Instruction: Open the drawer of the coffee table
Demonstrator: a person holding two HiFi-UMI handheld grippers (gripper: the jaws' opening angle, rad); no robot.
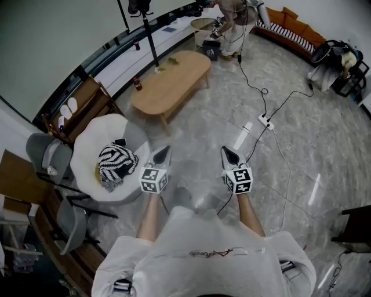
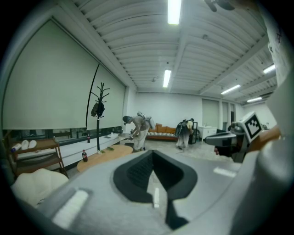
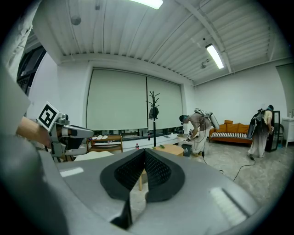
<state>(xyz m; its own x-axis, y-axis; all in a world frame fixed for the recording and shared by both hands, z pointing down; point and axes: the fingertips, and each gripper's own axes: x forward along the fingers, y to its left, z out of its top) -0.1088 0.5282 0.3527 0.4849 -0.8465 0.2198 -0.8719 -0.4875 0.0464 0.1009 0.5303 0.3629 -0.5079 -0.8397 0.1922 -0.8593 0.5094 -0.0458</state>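
Observation:
The coffee table is a long oval wooden table standing well ahead of me on the marble floor. It also shows as the coffee table and the coffee table in the two gripper views. I cannot make out a drawer front from here. My left gripper and right gripper hang side by side over the floor, far short of the table. Both are shut with nothing between the jaws. The left gripper and the right gripper point toward the table.
A round white table with a striped cloth stands at my left beside grey chairs and a wooden shelf. A coat stand, a cola bottle, a power strip with cables, an orange sofa and people are farther off.

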